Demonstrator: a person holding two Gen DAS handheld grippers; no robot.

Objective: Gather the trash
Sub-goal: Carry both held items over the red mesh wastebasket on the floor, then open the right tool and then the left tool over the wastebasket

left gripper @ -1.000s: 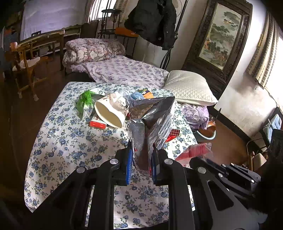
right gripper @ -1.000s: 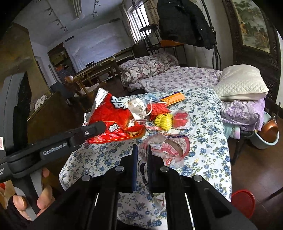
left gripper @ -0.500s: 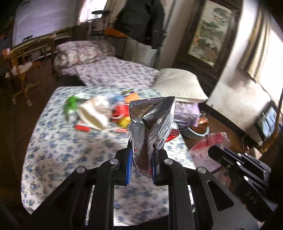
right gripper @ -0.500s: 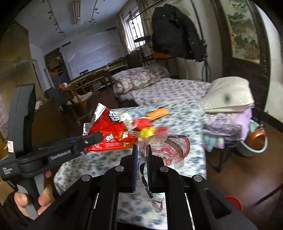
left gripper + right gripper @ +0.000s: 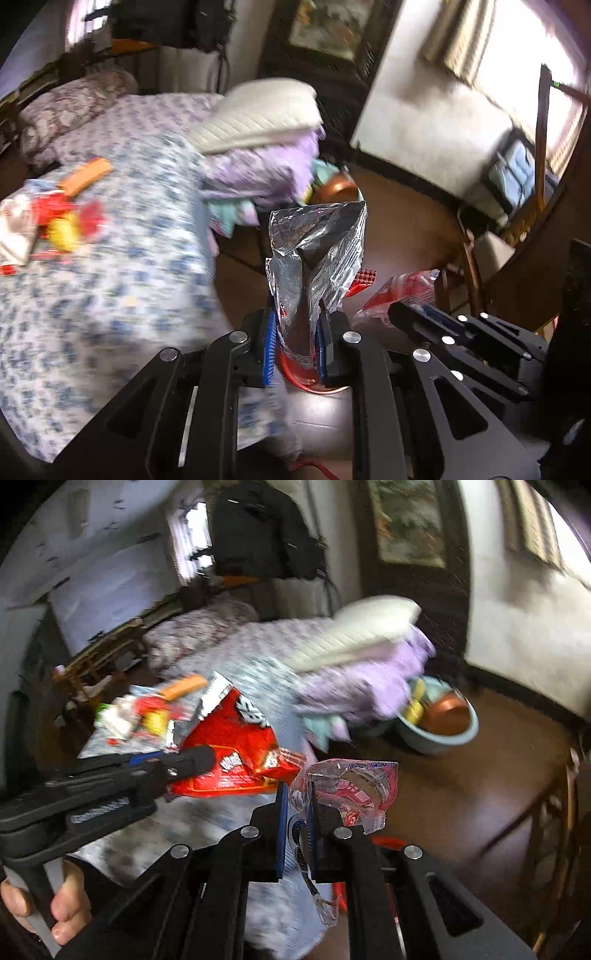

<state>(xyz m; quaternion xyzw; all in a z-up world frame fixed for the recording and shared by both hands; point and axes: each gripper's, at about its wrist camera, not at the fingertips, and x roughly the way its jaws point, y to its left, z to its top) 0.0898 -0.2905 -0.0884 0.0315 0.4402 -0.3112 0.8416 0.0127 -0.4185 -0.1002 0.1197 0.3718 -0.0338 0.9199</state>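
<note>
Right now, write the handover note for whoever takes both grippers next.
Left gripper: shut on the crumpled red snack bag with silver foil lining, carried off the table edge, above the floor.
Right gripper: shut on the clear plastic wrapper with red and pink print, also past the table.
Red-rimmed bin: partly visible on the floor just below both loads.
Done: two pieces lifted.
Left: drop both, then fetch the orange pack, the yellow and red scraps and the rest from the blue-flowered tablecloth.
</note>
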